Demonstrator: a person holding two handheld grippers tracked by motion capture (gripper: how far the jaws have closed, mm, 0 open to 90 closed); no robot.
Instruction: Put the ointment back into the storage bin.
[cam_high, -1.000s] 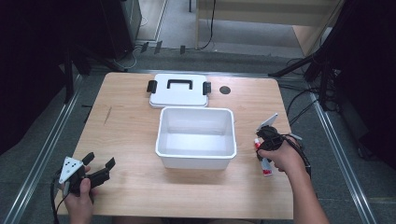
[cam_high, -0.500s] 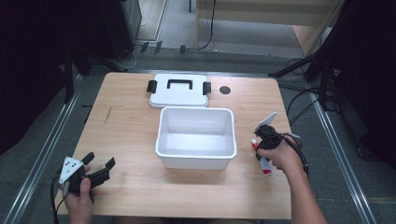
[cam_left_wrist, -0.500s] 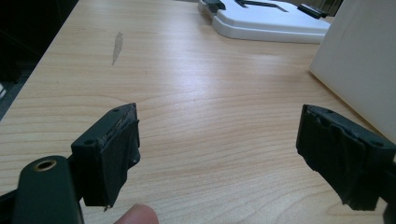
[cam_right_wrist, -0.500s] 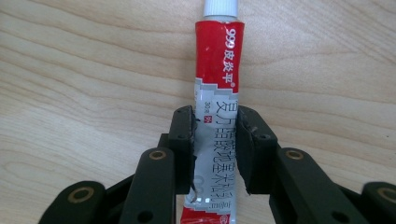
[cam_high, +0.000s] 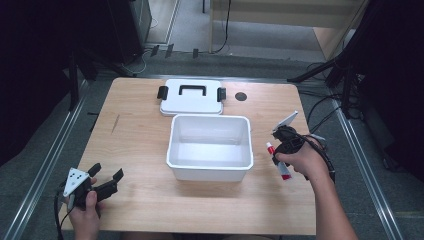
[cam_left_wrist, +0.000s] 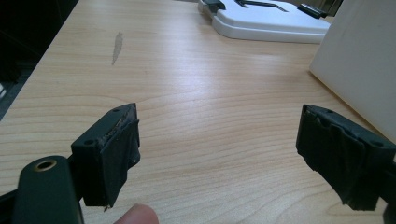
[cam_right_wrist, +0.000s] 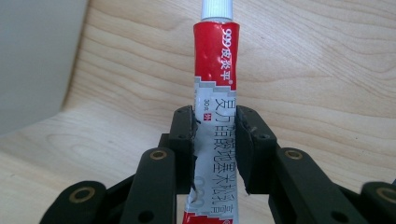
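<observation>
A wooden tabletop (cam_high: 135, 145) seen from above, with a person's hands coming in from the near edge, each holding a black two-jaw claw. The right claw (cam_right_wrist: 214, 123) is closed on a red and white tube (cam_right_wrist: 214, 116) with a white cap, its jaws pressing on either side of the tube's lower half. In the right gripper view the tube runs straight ahead between the jaws, cap end pointing away from the claw, with printed characters along its side. In the high view the right claw (cam_high: 280, 145) and the tube (cam_high: 278, 161) are at the right side of the tabletop, just beside the right wall of an open white bin (cam_high: 210, 122), which lies to the claw's left. The left claw (cam_left_wrist: 217, 154) is wide open and holds nothing; bare wood shows between its jaws, and a fingertip shows at the bottom edge of the left gripper view. In the high view the left claw (cam_high: 106, 180) sits at the near left corner of the tabletop, with the bin well ahead and to its right. Beyond the bin, just behind its far wall, lies a white lid (cam_high: 192, 102) with a black handle and black side clips. A small dark round spot (cam_high: 241, 96) marks the tabletop to the right of the lid.
</observation>
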